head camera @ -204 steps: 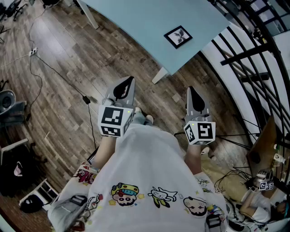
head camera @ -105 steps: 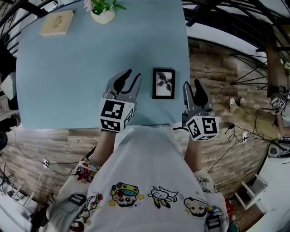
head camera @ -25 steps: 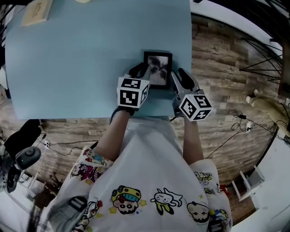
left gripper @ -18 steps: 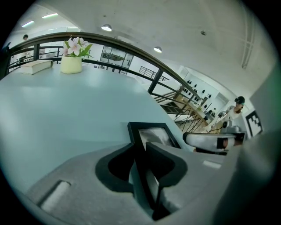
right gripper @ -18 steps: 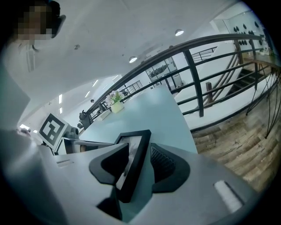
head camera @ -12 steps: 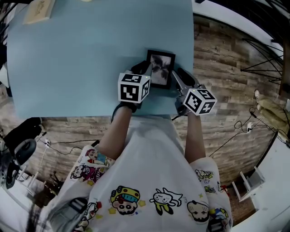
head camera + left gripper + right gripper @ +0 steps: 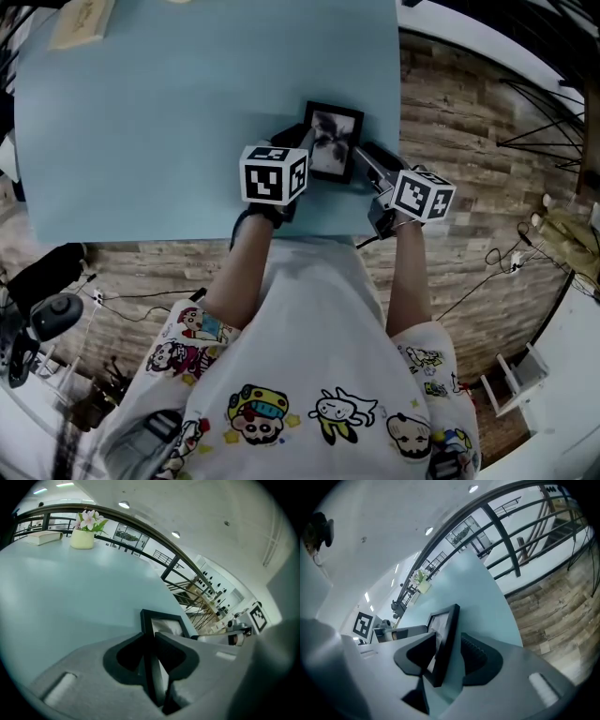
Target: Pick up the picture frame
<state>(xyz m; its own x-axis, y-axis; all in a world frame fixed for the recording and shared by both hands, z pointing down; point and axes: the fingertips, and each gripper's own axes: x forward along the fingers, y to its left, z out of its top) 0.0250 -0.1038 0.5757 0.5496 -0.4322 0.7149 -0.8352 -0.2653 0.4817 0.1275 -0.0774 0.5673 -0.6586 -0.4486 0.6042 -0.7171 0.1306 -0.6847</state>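
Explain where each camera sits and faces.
Head view: on the person's head, facing down at the table; forearms, left tongs, right tongs show.
Left gripper view: on the left tongs, along closing jaws gripping the picture frame.
Right gripper view: on the right tongs, along opening jaws straddling the frame.
Both gripper views share the frame and the opposite tongs.

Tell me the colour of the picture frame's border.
Black. The picture frame shows this best in the head view.
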